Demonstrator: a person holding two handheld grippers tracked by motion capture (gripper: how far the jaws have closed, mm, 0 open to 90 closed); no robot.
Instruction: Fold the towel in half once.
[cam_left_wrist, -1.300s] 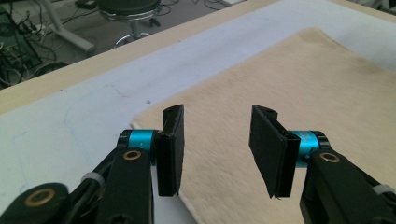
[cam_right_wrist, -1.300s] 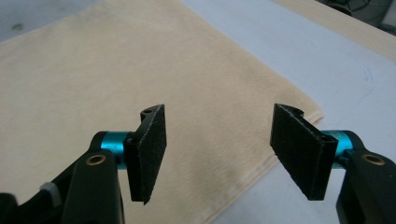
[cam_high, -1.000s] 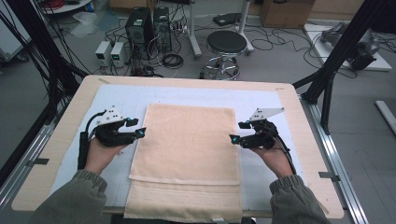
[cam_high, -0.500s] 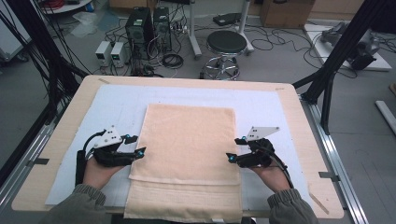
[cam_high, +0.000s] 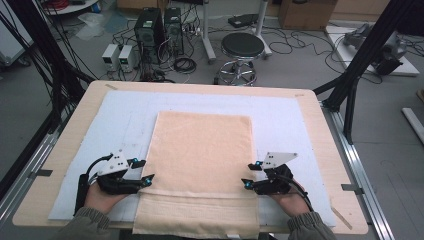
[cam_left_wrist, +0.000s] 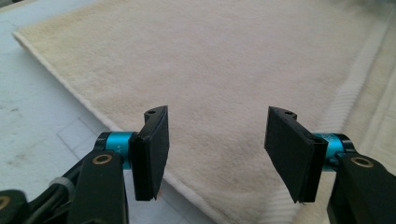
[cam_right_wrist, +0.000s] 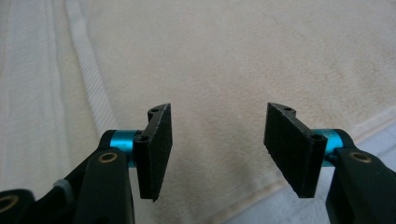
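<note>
- High view: beige towel (cam_high: 200, 165) lies mid-frame on the tabletop (cam_high: 320, 115); left tool (cam_high: 142, 172) and right tool (cam_high: 248, 175) flank its side edges, bare mat outside.
- Left gripper view: jaws spread over the towel's edge, nothing between.
- Right gripper view: jaws just closing, still apart over the hem.

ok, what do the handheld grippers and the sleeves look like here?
Both the left gripper and right gripper are black, each topped by a grey three-cornered plate and trailing a black cable. Flat black rectangular pads sit on teal collars with brass-coloured pivots. Olive-grey ribbed-cuff sleeves.
</note>
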